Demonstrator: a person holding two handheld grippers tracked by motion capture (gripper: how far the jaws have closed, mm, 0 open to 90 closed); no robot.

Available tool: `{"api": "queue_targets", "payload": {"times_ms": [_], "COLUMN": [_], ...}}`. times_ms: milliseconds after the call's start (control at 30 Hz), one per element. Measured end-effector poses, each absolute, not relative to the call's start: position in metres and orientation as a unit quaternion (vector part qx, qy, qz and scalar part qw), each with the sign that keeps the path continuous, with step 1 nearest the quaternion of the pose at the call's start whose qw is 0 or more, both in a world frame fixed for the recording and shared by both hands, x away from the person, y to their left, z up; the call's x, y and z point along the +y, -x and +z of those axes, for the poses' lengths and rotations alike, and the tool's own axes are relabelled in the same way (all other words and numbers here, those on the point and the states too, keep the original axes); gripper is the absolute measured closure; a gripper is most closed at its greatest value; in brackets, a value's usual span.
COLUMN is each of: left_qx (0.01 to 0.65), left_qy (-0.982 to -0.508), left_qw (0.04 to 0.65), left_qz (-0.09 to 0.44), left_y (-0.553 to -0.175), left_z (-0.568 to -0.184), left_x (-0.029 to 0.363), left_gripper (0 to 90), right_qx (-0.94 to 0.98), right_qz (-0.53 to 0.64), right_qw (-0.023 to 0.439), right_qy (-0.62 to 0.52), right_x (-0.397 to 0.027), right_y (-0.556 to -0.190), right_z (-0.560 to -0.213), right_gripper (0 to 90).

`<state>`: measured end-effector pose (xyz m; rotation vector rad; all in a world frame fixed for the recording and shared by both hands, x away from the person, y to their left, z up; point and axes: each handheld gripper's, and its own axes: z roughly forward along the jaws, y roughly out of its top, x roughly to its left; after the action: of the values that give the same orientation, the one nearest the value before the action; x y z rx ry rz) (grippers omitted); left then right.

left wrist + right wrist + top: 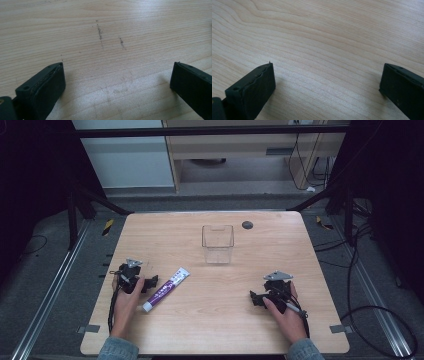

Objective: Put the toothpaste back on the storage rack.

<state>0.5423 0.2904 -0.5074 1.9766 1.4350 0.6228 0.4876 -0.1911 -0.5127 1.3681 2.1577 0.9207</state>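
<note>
Left gripper (152, 282): black body, grey three-cornered plate on top, black cable trailing along the forearm toward the near edge. Right gripper (256, 298): same black build, same grey plate, black cable running back past the wrist. Jaws in both gripper views: matte black, blocky, flat-faced pads with a small screw hole in each top face. Sleeves: blue denim cuffs at both forearms, near edge.

The print on the toothpaste tube (165, 290) beside my left gripper (150, 284) is too small to read.
</note>
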Motion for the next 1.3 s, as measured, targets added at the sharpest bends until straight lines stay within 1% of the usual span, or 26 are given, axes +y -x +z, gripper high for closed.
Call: {"api": "queue_targets", "payload": {"times_ms": [233, 267, 333, 500, 600, 700, 800, 933, 1033, 1167, 1300], "left_qx": [0.542, 0.542, 0.541, 0.54, 0.539, 0.532, 0.522, 0.501, 0.484, 0.456, 0.447], "left_qy": [-0.745, -0.744, -0.741, -0.728, -0.722, -0.725, -0.727, -0.74, -0.757, -0.773, -0.786], "left_qw": [0.308, 0.309, 0.313, 0.327, 0.344, 0.347, 0.354, 0.359, 0.356, 0.37, 0.358], "left_qz": [0.236, 0.241, 0.246, 0.267, 0.263, 0.267, 0.27, 0.269, 0.256, 0.24, 0.234], "left_y": [-0.539, -0.538, -0.535, -0.528, -0.524, -0.521, -0.516, -0.508, -0.505, -0.505, -0.508], "left_z": [-0.507, -0.506, -0.502, -0.49, -0.481, -0.473, -0.457, -0.439, -0.434, -0.429, -0.423], "left_x": [0.293, 0.294, 0.297, 0.304, 0.306, 0.304, 0.299, 0.289, 0.283, 0.274, 0.26], "left_gripper": [0.1, 4.2, 3.9, 3.7, 3.9, 4.0, 4.5, 4.8, 4.1, 2.5, 3.7], "right_qx": [0.777, 0.777, 0.777, 0.777, 0.777, 0.777, 0.777, 0.776, 0.776, 0.774, 0.77], "right_qz": [0.331, 0.331, 0.331, 0.331, 0.331, 0.331, 0.331, 0.331, 0.331, 0.329, 0.327], "right_qw": [0.212, 0.212, 0.212, 0.212, 0.212, 0.212, 0.212, 0.212, 0.212, 0.215, 0.218], "right_qy": [-0.492, -0.492, -0.492, -0.492, -0.492, -0.492, -0.492, -0.493, -0.492, -0.497, -0.503], "right_x": [-0.191, -0.191, -0.191, -0.191, -0.191, -0.191, -0.191, -0.191, -0.191, -0.19, -0.189], "right_y": [-0.488, -0.488, -0.488, -0.488, -0.488, -0.488, -0.488, -0.487, -0.487, -0.486, -0.485], "right_z": [-0.513, -0.513, -0.513, -0.513, -0.513, -0.513, -0.513, -0.513, -0.513, -0.513, -0.513], "right_gripper": [0.3, 0.4, 0.4, 0.4, 0.4, 0.3, 0.4, 0.4, 0.6, 0.6, 0.4]}}
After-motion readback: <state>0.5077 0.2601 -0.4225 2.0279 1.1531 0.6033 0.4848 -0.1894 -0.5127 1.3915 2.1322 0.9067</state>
